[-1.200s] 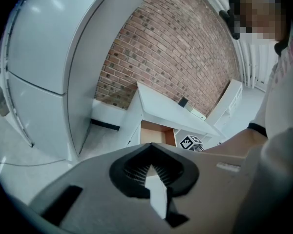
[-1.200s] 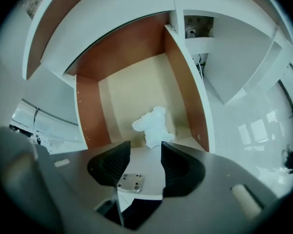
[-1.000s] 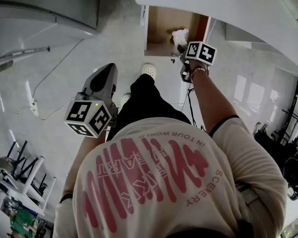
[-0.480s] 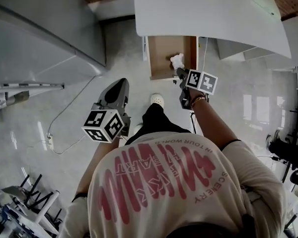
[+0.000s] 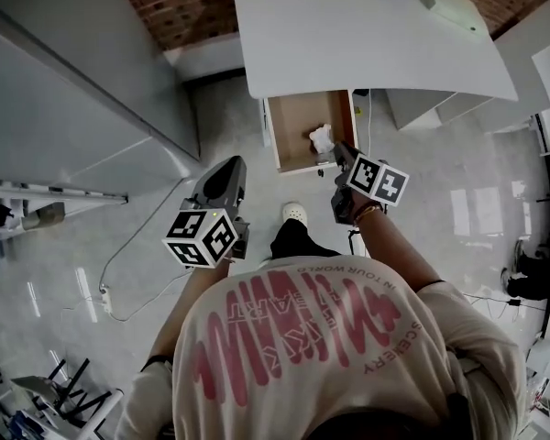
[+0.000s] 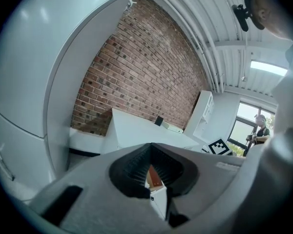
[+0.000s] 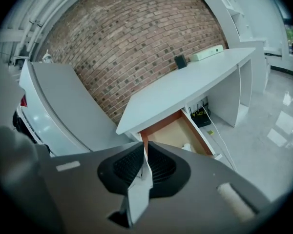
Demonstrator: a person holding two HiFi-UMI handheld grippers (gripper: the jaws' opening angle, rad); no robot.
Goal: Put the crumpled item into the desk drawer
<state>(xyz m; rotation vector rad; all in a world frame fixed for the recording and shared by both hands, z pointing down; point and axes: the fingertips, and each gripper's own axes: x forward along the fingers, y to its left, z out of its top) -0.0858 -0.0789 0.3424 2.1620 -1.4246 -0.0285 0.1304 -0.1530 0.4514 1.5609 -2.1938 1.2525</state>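
My right claw (image 5: 339,152) has just been closing and is now clenched on nothing. My left claw (image 5: 229,165) is clenched and empty too. The crumpled item (image 5: 322,139) lies in the open desk drawer (image 5: 293,128), at eleven o'clock just beside the right claw. The white desk (image 5: 367,35) stands at twelve against a brick wall (image 5: 179,3), with a grey cabinet (image 5: 64,90) at nine. The glossy floor (image 5: 412,191) opens at three.
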